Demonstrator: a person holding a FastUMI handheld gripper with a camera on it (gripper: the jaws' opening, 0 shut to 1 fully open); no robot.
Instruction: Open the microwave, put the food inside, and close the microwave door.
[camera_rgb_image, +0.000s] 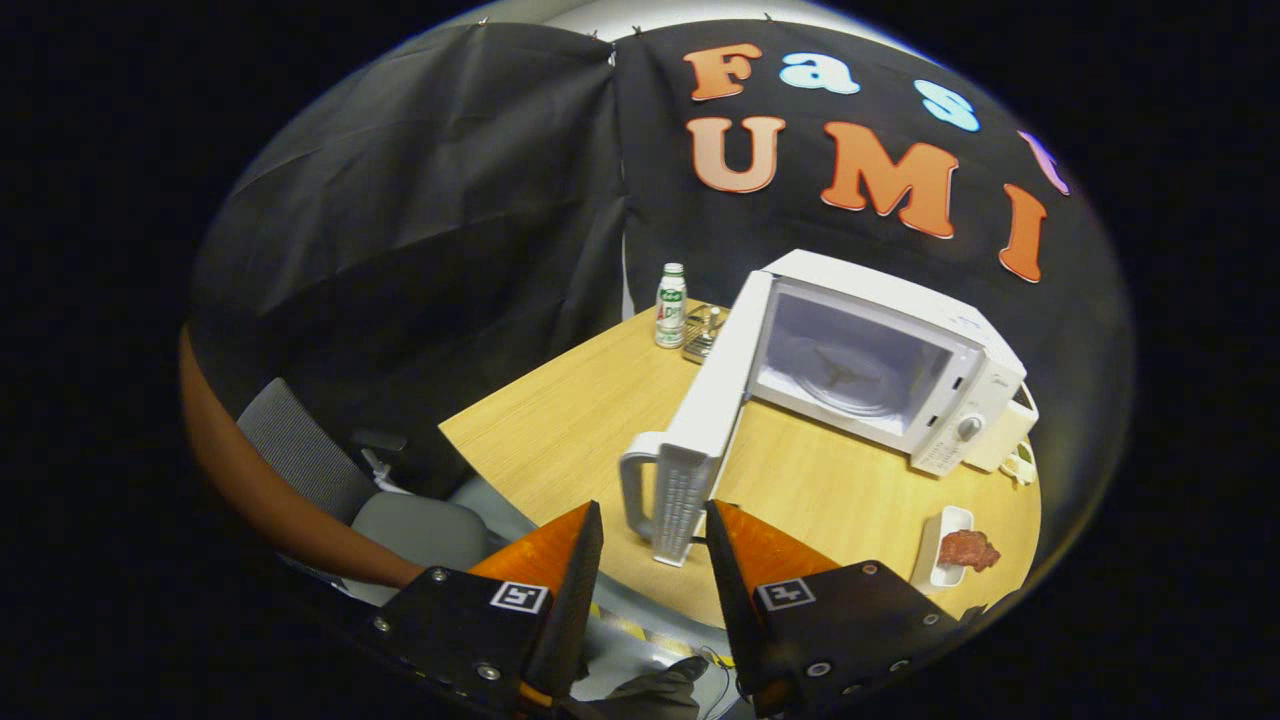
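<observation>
Gripper (652, 560) sits at bottom centre of the frame, fingers spread apart with a clear gap between them; nothing is held.

Microwave (900, 370) stands on the wooden table (560, 430), right of centre and well beyond the fingers. Its door (705, 420) is swung fully open toward the camera, hinged on the left of the cavity. The door's free edge, with the handle (640, 485), reaches down to just ahead of the fingertips and lines up with the gap between them. Whether the fingertips touch the door edge cannot be told; it appears just beyond them rather than between them.

The cavity is lit, and the glass turntable (845, 375) is visible inside with nothing on it. The control knob (968, 428) is on the panel at the right of the cavity.

The food (967, 550), a reddish-brown piece, lies partly on a small white tray (940, 545) at lower right of the frame, on the table's near right edge. It is well to the right of the right finger, outside the jaws, and in front of the microwave.

Upper centre: a bottle (671, 305) with a white cap at the table's far edge, beside the door hinge side. Lower left: an office chair (330, 470).
</observation>
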